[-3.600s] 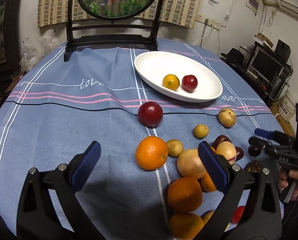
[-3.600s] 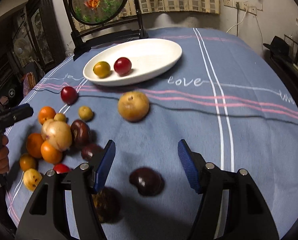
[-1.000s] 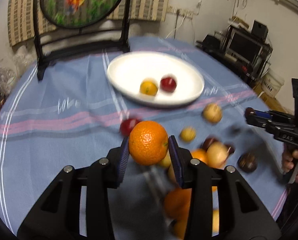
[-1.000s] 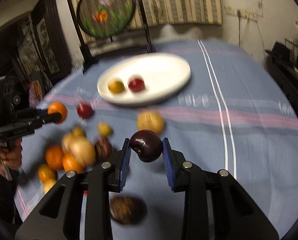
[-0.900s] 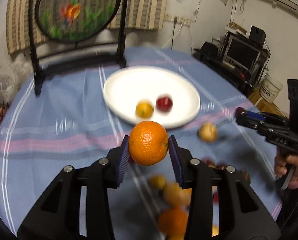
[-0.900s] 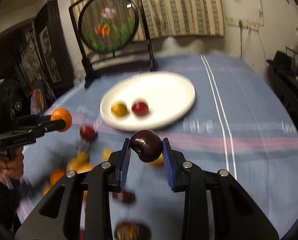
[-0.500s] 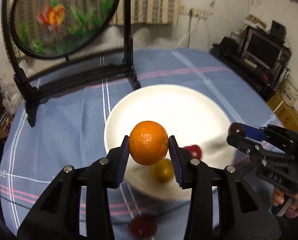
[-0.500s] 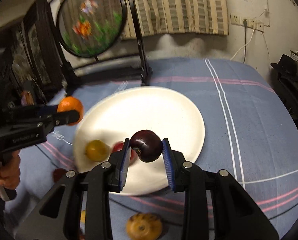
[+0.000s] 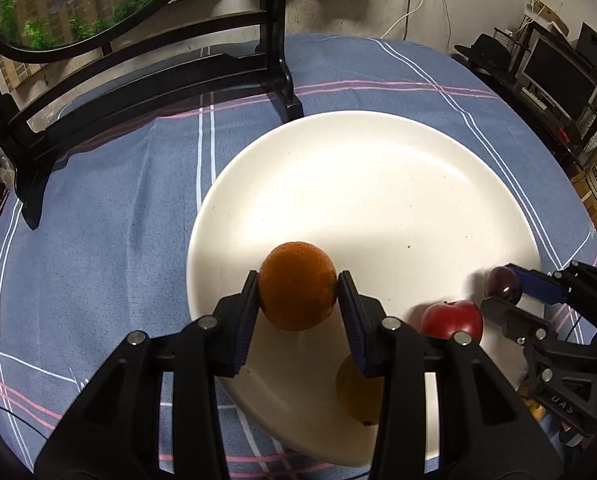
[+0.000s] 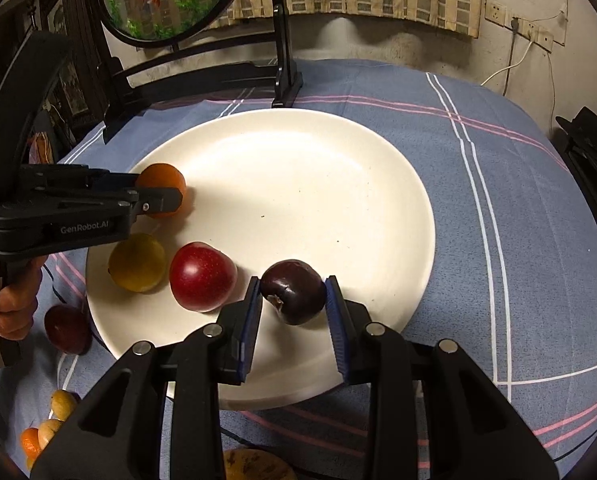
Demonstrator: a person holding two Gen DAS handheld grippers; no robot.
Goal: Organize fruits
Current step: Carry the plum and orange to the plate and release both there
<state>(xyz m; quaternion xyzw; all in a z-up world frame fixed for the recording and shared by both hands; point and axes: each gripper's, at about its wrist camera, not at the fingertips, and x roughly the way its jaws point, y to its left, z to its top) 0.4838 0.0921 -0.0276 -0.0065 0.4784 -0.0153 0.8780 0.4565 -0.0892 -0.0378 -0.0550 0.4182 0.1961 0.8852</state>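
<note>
My left gripper (image 9: pixel 298 312) is shut on an orange (image 9: pixel 297 285) and holds it over the near left part of the white oval plate (image 9: pixel 378 184). My right gripper (image 10: pixel 292 312) is shut on a dark purple plum (image 10: pixel 293 291) over the plate's (image 10: pixel 298 168) near edge. A red apple (image 10: pixel 202 276) and a yellow fruit (image 10: pixel 137 262) lie in the plate between the two grippers. The apple (image 9: pixel 451 319) also shows in the left wrist view, and the left gripper with the orange (image 10: pixel 163 187) shows in the right wrist view.
A black stand (image 9: pixel 138 80) with a round goldfish picture stands behind the plate. Loose fruit lies on the blue tablecloth (image 10: pixel 518 208) near the plate: a dark red one (image 10: pixel 67 329), small ones (image 10: pixel 50 420) and a brown one (image 10: pixel 254 465).
Both grippers have moved forward and down over the plate with their fruit still held. The orange and the plum now hang just above the plate's surface.
</note>
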